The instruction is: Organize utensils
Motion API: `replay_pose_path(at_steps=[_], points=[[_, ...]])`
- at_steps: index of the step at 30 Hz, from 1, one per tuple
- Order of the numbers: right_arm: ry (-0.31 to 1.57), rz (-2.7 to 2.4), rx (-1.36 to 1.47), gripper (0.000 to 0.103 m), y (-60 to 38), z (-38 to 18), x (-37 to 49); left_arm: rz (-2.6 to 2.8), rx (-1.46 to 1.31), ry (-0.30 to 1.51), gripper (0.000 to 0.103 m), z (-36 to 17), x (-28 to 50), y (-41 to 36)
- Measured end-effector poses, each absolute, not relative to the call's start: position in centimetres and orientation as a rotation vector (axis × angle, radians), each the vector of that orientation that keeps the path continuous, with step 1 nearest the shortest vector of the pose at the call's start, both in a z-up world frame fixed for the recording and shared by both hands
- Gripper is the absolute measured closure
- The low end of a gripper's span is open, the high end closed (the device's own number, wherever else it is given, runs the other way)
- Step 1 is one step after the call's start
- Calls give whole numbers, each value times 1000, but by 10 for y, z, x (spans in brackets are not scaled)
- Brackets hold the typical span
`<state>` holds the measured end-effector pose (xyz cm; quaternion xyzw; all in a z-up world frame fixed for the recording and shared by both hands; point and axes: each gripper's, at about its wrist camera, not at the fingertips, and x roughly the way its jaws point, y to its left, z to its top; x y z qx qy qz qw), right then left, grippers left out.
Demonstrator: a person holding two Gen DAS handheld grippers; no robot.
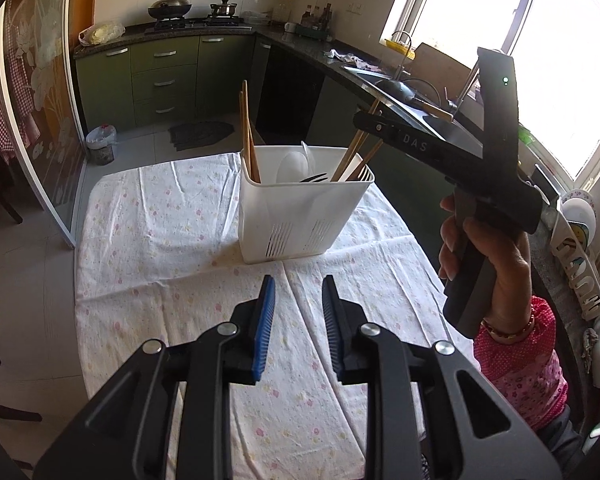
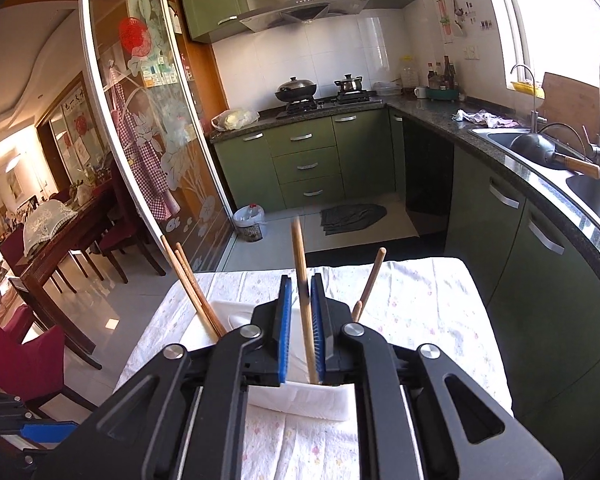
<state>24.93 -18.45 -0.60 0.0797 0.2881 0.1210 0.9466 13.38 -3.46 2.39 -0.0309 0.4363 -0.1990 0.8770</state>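
A white utensil caddy [image 1: 300,220] stands on the cloth-covered table [image 1: 160,264]. It holds wooden chopsticks [image 1: 247,132] at its left, white spoons [image 1: 292,166], a black fork [image 1: 314,179] and more chopsticks [image 1: 354,148] at its right. My left gripper [image 1: 299,286] is open and empty, low over the table in front of the caddy. My right gripper [image 2: 301,285] is above the caddy [image 2: 300,398]; a wooden chopstick [image 2: 301,272] stands between its jaws, which have a gap beside it. Two chopsticks [image 2: 188,280] lean at the left and one chopstick [image 2: 370,280] at the right.
The green kitchen counter [image 2: 540,168] with a sink [image 2: 500,134] runs along the right. A glass sliding door [image 2: 148,128] is at the left, a bin [image 2: 250,222] and a floor mat [image 2: 352,218] lie beyond the table. My right hand and its gripper body [image 1: 480,184] hang above the table's right edge.
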Motion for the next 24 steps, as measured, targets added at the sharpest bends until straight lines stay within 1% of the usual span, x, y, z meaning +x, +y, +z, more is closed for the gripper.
replay_pose_path(at_steps=[3,4,5,6,7,8,9,11,16,20,24], points=[[571,245,155,60,-185,-4,240,-409,-69,909,80,23,135,-34],[565,254,166,57,-186,-2,235,-405,-69,903,75,24,134,-34],[556,267,177,48,-187,0,230,-401,-67,892,71,25,133,-33],[541,278,186,33,-189,4,222,-393,-60,873,59,27,131,-33],[519,286,190,23,-190,7,212,-378,-48,848,52,30,127,-32],[497,300,186,5,-190,12,202,-357,-33,819,37,32,123,-31],[477,313,178,4,-190,14,190,-330,-12,785,24,33,119,-31],[448,321,157,4,-190,18,165,-282,23,715,15,37,108,-30],[365,328,164,4,-201,15,97,-184,63,615,7,34,84,-26],[267,281,141,4,-205,2,37,-104,8,568,7,26,66,-16],[229,209,94,4,-204,-22,-12,-62,-41,547,7,12,48,-8]])
